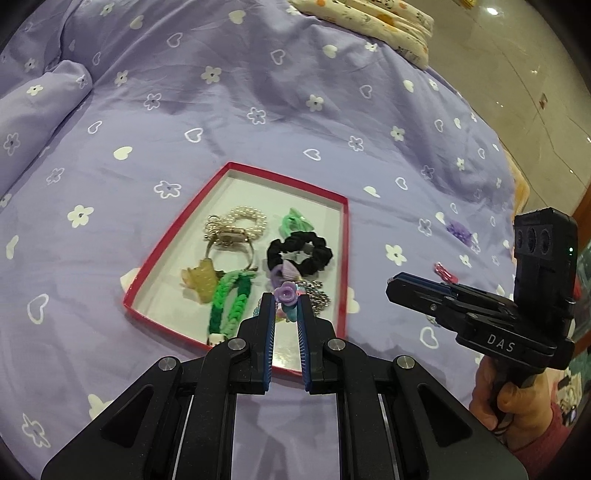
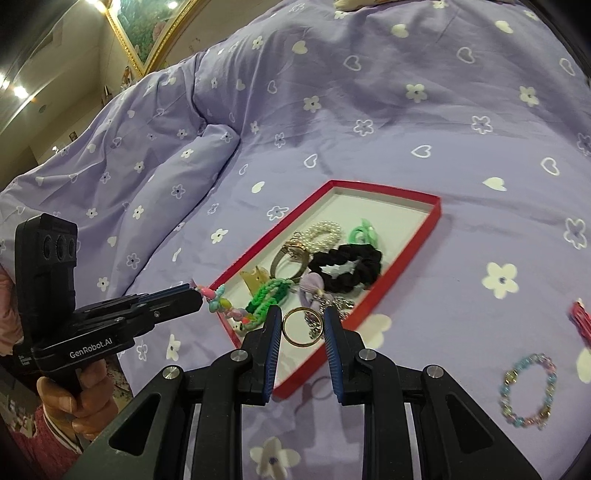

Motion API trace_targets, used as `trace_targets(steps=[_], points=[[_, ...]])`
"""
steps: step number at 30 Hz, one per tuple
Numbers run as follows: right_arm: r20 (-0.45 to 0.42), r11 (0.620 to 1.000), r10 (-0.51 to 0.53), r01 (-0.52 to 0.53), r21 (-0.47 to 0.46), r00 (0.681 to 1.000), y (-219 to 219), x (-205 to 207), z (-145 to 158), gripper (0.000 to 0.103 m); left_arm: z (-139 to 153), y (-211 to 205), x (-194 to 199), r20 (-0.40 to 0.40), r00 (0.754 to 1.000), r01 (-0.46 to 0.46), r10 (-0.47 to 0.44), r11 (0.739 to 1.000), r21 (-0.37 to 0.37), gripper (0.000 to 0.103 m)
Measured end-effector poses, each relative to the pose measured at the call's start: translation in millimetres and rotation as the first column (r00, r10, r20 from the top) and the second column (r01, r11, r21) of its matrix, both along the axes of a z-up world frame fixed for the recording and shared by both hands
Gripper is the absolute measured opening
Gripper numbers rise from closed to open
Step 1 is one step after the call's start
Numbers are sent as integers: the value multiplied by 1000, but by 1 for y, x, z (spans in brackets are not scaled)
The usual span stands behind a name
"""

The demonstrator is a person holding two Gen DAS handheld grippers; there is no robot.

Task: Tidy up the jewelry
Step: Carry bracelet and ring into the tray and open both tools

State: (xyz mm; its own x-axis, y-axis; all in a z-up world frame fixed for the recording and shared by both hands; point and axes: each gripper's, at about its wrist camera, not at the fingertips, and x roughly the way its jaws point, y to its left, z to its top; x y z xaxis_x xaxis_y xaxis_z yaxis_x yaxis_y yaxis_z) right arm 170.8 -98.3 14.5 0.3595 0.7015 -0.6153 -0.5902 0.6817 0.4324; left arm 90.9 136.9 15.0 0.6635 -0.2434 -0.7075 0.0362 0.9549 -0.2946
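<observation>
A red-rimmed tray (image 1: 236, 168) (image 2: 437, 210) lies on the purple bedspread and holds a pearl bracelet (image 1: 247, 218), a black scrunchie (image 1: 299, 253) (image 2: 347, 267), a green braided band (image 1: 231, 299), a yellow charm and chains. My left gripper (image 1: 286, 304) (image 2: 201, 295) is shut on a colourful bead bracelet (image 1: 286, 295) (image 2: 225, 308) over the tray's near corner. My right gripper (image 2: 301, 326) (image 1: 391, 286) is shut on a gold ring (image 2: 301, 326) held above the tray's near part.
A pastel bead bracelet (image 2: 528, 387) and a pink item (image 2: 581, 317) (image 1: 445, 273) lie on the bedspread right of the tray. A purple hair piece (image 1: 458, 229) lies farther off. A folded patterned quilt (image 1: 373, 22) lies at the far edge, floor beyond.
</observation>
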Motion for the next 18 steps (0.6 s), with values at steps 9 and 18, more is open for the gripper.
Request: trace_targets(steps=[9, 18], points=[[-17, 1000, 23, -23, -19, 1000, 19, 7, -9, 23, -10, 10, 8, -20, 1000, -19, 19, 1000, -8, 10], [-36, 998, 37, -38, -52, 999, 33, 18, -20, 23, -23, 14, 17, -46, 999, -26, 25, 1000, -14, 10]])
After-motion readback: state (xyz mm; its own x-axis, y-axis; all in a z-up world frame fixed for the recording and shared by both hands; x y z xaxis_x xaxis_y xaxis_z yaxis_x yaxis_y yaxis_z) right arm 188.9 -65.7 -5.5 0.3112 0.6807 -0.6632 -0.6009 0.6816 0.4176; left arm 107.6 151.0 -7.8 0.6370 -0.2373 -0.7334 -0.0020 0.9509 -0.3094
